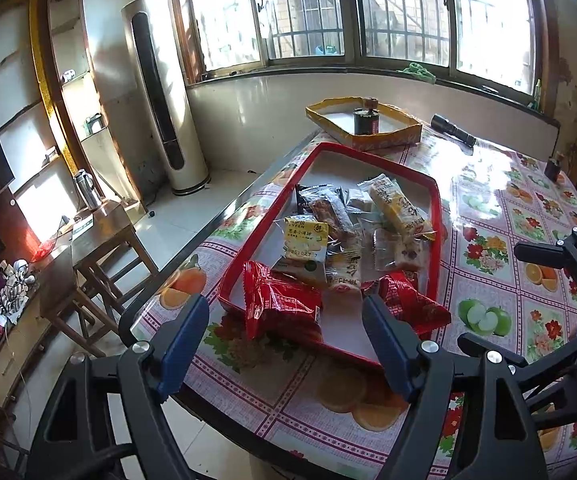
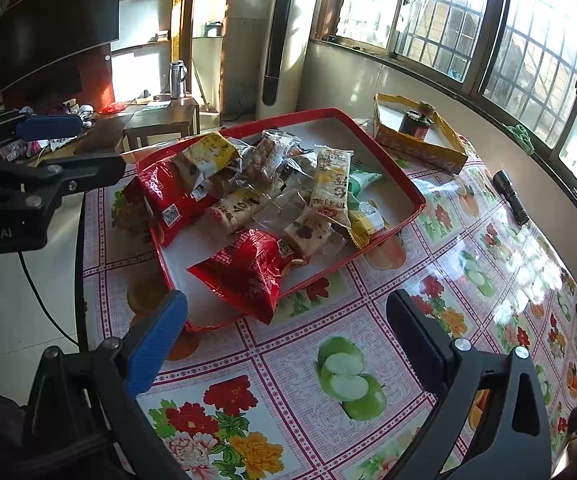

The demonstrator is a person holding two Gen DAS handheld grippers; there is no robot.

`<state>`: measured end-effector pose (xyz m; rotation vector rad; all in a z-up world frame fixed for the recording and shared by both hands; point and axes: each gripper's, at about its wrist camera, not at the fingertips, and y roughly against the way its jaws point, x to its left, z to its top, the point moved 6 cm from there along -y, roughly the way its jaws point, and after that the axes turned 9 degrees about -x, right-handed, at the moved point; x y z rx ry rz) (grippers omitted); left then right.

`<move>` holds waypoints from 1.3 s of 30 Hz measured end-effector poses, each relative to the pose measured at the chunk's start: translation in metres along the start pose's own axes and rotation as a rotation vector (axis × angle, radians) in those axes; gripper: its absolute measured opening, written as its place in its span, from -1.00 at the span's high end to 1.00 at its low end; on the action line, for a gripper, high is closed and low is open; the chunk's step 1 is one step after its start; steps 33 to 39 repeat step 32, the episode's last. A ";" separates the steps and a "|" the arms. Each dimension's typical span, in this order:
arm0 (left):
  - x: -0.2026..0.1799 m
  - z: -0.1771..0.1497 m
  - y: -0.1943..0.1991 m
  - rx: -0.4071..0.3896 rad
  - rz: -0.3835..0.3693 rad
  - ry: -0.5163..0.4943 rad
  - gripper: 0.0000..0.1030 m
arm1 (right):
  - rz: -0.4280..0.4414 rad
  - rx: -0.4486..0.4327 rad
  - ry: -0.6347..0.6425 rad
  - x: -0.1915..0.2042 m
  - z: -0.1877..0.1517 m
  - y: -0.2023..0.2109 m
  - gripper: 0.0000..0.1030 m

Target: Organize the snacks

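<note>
A red tray on the flowered tablecloth holds a heap of wrapped snacks. A red packet lies over its near rim, right in front of my left gripper, which is open and holds nothing. A second red packet lies at the tray's near right corner. Among the heap are a yellow bar and a yellow biscuit pack. My right gripper hangs open and empty over bare tablecloth, short of the tray. It also shows from the side, as the right gripper.
A yellow cardboard box with a dark jar stands behind the tray. A black torch lies near the window wall. The table edge drops to the floor on the left, with wooden stools beside it.
</note>
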<state>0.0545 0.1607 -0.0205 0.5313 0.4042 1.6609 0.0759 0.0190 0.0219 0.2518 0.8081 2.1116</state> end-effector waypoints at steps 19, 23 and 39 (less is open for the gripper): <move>0.009 -0.010 -0.001 0.035 0.009 0.007 -0.54 | -0.042 -0.017 0.017 0.002 0.015 0.004 -0.95; 0.013 -0.012 -0.001 0.034 0.019 0.009 -0.54 | -0.041 -0.019 0.018 0.003 0.016 0.004 -0.95; 0.014 -0.011 -0.001 0.023 0.034 0.007 -0.54 | -0.037 -0.017 0.010 0.003 0.016 0.003 -0.95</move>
